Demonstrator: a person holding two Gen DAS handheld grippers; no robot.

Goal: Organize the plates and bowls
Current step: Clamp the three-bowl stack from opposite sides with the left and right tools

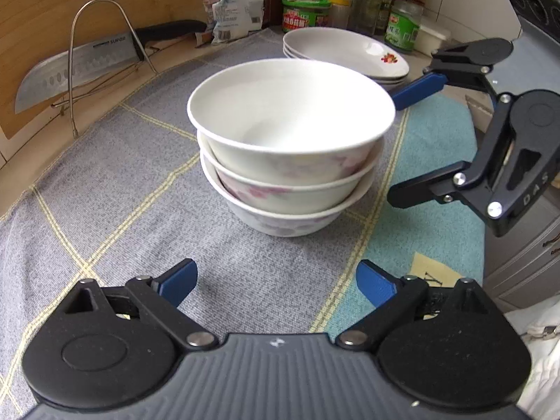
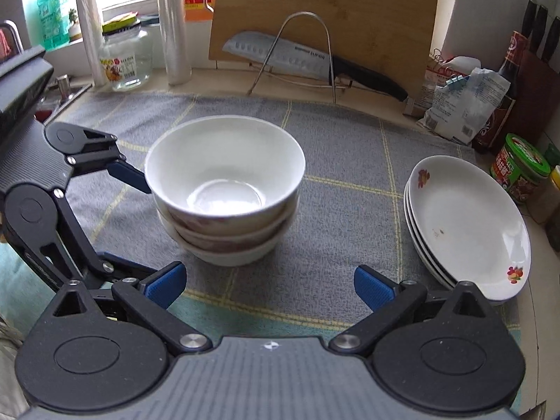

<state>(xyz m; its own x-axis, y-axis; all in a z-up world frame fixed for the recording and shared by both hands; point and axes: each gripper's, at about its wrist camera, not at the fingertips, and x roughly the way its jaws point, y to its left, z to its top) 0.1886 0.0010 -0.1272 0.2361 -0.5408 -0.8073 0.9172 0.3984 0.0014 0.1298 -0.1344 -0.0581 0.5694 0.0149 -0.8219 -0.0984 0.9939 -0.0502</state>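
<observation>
Three white bowls (image 1: 290, 140) with faint pink flowers stand nested in a stack on the grey checked cloth (image 1: 105, 192). In the right wrist view the bowl stack (image 2: 224, 189) is at centre. Behind it in the left wrist view lies a stack of white plates (image 1: 346, 56) with red flower prints; in the right wrist view the plates (image 2: 469, 224) are at the right. My left gripper (image 1: 276, 283) is open just short of the bowls, nothing between its blue pads. My right gripper (image 2: 269, 285) is open too and empty. Each shows in the other's view, left gripper (image 2: 152, 231), right gripper (image 1: 393, 148), flanking the stack.
A cleaver (image 1: 77, 70) rests in a wire rack (image 1: 98, 52) against a bamboo cutting board (image 2: 322, 14). Jars (image 1: 304, 14), bottles (image 1: 365, 3) and bags (image 1: 238, 3) line the back of the counter. A glass jar (image 2: 124, 59) and plastic rolls (image 2: 173, 24) stand by the window.
</observation>
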